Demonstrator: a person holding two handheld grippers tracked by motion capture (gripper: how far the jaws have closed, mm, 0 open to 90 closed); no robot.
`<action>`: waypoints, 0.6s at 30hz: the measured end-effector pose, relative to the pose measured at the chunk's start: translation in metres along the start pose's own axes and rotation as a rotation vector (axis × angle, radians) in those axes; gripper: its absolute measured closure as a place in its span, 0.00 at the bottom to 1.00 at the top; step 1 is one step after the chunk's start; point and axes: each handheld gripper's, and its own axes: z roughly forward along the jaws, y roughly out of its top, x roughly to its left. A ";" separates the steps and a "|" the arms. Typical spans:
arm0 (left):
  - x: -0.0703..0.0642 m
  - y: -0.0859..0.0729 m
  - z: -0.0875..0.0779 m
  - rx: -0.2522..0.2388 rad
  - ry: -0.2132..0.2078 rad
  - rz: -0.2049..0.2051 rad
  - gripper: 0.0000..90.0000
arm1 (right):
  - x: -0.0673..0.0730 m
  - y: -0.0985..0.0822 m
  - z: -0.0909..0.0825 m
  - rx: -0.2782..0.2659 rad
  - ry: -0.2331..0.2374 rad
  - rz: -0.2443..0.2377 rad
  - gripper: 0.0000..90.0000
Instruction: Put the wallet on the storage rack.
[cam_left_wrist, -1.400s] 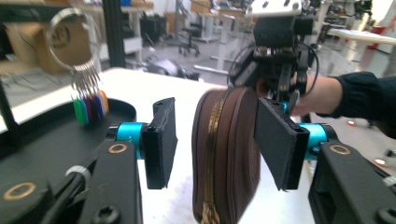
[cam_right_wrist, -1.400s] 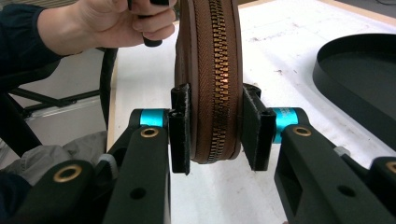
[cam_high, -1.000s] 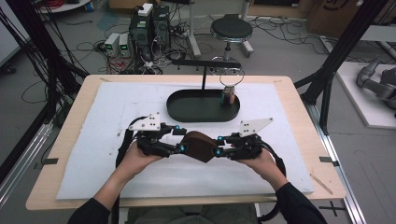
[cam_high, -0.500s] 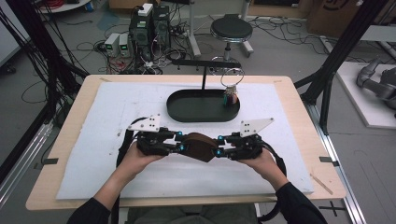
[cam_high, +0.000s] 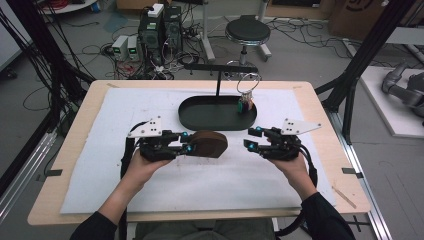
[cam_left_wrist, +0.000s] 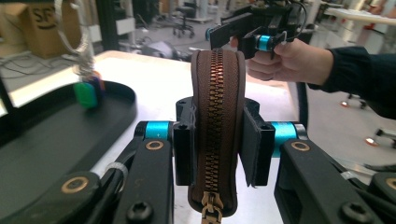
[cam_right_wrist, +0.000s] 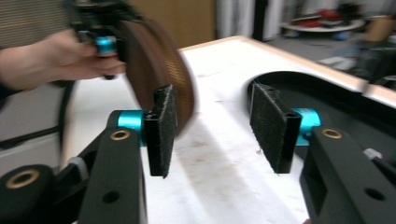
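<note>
Since a second ago my right gripper (cam_high: 251, 138) has opened and pulled clear of the brown zip pouch (cam_high: 207, 144), now clamped on edge by my left gripper (cam_high: 186, 146) alone, handover apparently done, placing left.

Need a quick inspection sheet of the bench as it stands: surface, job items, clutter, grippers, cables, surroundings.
Surface: white mat on wooden table.
Job's things: brown zipped pouch, zip closed, held on edge above the mat.
Clutter: black oval tray with a stand; key ring hanging over it.
Grippers: left gripper shut on the pouch; right gripper open, empty, jaws just opening.
Cables: black cable trailing from left gripper.
Surroundings: stool, computer towers, floor cables.
</note>
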 end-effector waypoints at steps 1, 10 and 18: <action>0.001 0.002 -0.001 -0.002 0.012 0.006 0.77 | -0.003 0.000 -0.003 -0.008 -0.025 0.007 0.53; 0.011 0.014 0.000 -0.023 0.154 0.041 0.77 | -0.018 -0.005 -0.024 -0.008 -0.187 0.029 0.49; 0.023 0.015 0.007 -0.038 0.281 0.053 0.77 | -0.027 -0.010 -0.037 -0.009 -0.255 0.046 0.48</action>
